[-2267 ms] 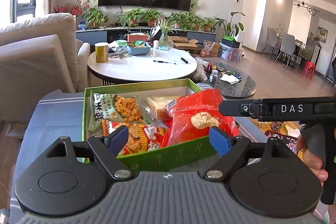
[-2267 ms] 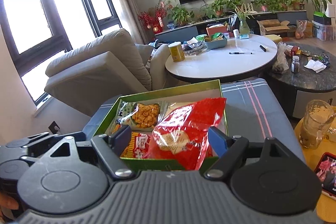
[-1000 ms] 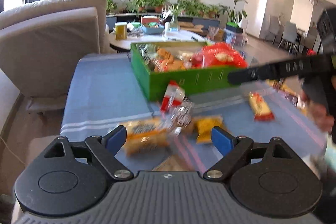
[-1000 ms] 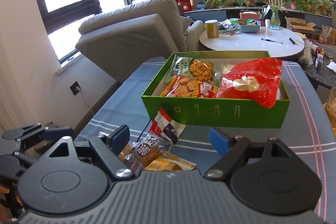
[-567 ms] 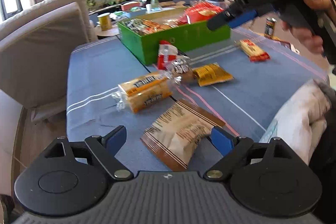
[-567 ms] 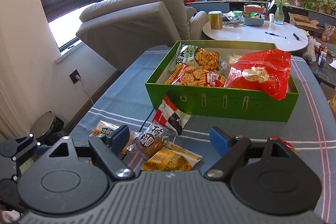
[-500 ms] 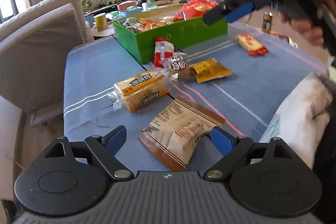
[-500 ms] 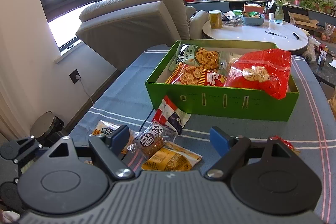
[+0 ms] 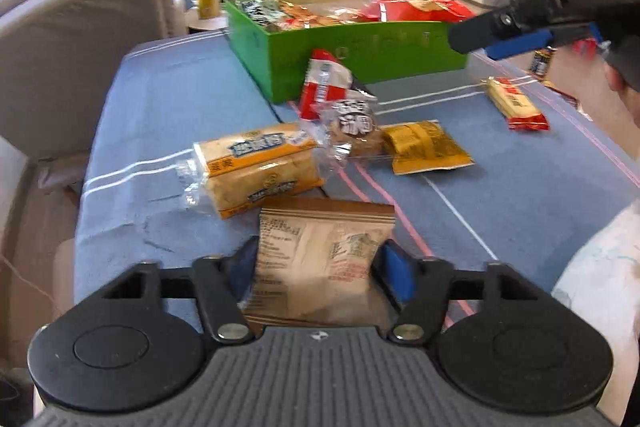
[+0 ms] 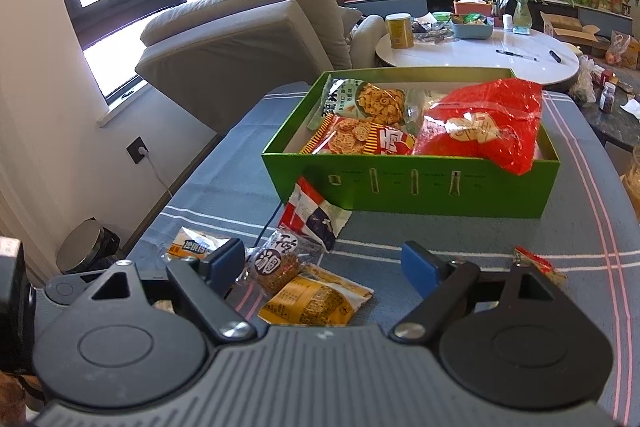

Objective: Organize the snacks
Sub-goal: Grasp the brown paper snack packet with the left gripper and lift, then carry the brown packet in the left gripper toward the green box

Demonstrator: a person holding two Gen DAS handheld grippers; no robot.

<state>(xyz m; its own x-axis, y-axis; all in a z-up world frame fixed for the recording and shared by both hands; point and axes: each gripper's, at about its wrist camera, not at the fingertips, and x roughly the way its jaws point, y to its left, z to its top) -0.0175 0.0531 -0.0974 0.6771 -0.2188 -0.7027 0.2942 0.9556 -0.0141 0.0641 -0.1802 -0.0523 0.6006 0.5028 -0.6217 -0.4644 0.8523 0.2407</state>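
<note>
On the blue striped counter [image 9: 168, 83], the left tongs [image 9: 318, 263] are closed on a brown snack bag [image 9: 320, 259], one blue pad [image 9: 394, 269] pressed against each side edge. The bag stands roughly upright between the pads; whether its lower edge touches the cloth cannot be told.

Just beyond the bag lies an orange bread pack [image 9: 258, 167] in clear wrap. To its right a round cookie pack [image 9: 354, 127] overlaps a yellow sachet [image 9: 428, 147]. A red-and-white packet [image 9: 324, 83] leans against the front wall of the green box [image 9: 360, 55]. A long red-ended bar [image 9: 514, 103] lies apart to the right, near the counter edge.

The box sits at the far side of the counter. It holds a large red bag [image 10: 486, 123] on the right, which rises above the rim, an orange cracker pack [image 10: 356, 137] at front left, and a green-and-white cracker pack [image 10: 368, 101] behind it.

The right tongs [image 10: 324, 267] are spread wide and hold nothing. They hover above the cookie pack and the yellow sachet, pointed toward the box. In the left wrist view they appear at upper right, level with the box front.

Behind the counter stand a beige sofa [image 10: 248, 27] and a round white table [image 10: 480, 55].
</note>
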